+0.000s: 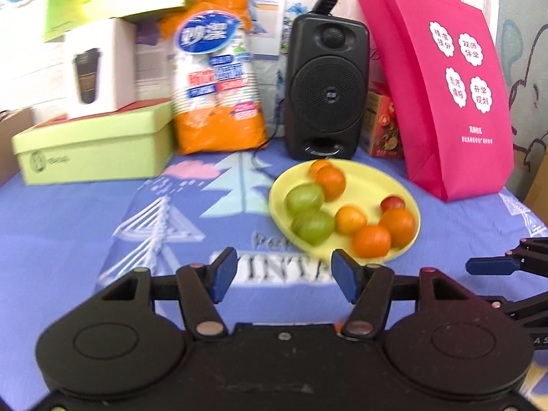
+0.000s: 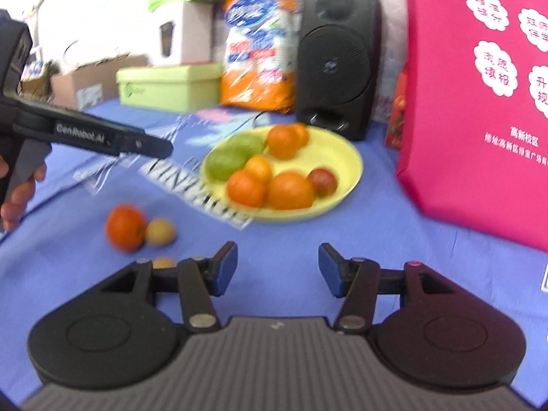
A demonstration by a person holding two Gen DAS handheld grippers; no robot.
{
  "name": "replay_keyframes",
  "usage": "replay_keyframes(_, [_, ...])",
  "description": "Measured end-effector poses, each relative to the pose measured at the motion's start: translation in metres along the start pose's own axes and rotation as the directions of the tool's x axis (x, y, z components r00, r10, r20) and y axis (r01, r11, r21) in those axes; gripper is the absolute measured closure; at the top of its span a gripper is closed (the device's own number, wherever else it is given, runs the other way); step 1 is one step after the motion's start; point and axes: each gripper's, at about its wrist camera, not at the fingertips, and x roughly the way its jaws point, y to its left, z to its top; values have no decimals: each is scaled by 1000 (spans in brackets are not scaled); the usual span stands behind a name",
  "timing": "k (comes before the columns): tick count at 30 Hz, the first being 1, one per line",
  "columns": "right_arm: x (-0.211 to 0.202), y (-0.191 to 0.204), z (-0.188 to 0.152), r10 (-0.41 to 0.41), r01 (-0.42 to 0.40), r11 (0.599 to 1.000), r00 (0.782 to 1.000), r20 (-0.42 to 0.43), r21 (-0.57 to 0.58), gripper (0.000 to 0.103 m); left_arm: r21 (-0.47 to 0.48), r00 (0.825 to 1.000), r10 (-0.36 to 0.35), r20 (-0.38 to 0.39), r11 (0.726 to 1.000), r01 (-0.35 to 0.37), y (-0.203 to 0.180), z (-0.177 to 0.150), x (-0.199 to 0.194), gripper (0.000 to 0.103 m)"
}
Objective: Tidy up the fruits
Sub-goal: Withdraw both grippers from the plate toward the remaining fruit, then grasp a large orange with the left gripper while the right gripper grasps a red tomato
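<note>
I'm holding both grippers, left gripper (image 1: 284, 275) and right gripper (image 2: 278, 269), wide, empty; yellow plate (image 2: 342, 157) of fruit sitting ahead, loose orange (image 2: 125, 227) lying front-left of right.

Both views are bright with soft, even daylight and almost no hard shadows. Motion blur smears the orange plastic package (image 1: 219, 78) and the round fruits on the yellow plate (image 2: 342, 157). Fisheye distortion bends the edges, and the corners go dark
</note>
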Motion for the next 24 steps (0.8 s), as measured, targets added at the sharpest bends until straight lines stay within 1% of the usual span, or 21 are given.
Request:
replay_keyframes(2, [-6,10,-9,17,-17,1000,1000,-15,-15,53,-24,1000,14,-1,1000,-14,3,-16,-16,38])
replay_keyframes(6, [-19,28,-25,41,-42,999,999,-26,-33,53,-85,1000,21,-22,996,-23,13,-44,-36,37])
replay_keyframes(10, [-25,42,-34,72,-74,996,997,-39,-44,56,-97,999,8,-53,995,-13,13,-69,-49,37])
replay_keyframes(13, [-30,49,-39,93,-94,995,995,-34,-33,56,-62,998,4,-65,998,-8,3,-78,-50,37])
replay_keyframes(20, [-35,57,-42,109,-109,994,994,-30,-19,56,44,998,8,-63,999,-6,-27,-83,-49,37])
replay_keyframes(23, [-35,60,-44,108,-108,994,994,-24,-11,55,72,998,2,-68,997,3,-39,-84,-47,32])
replay_keyframes(24, [-34,60,-45,108,-108,994,994,-21,-8,55,75,997,2,-71,997,3,-41,-84,-46,32])
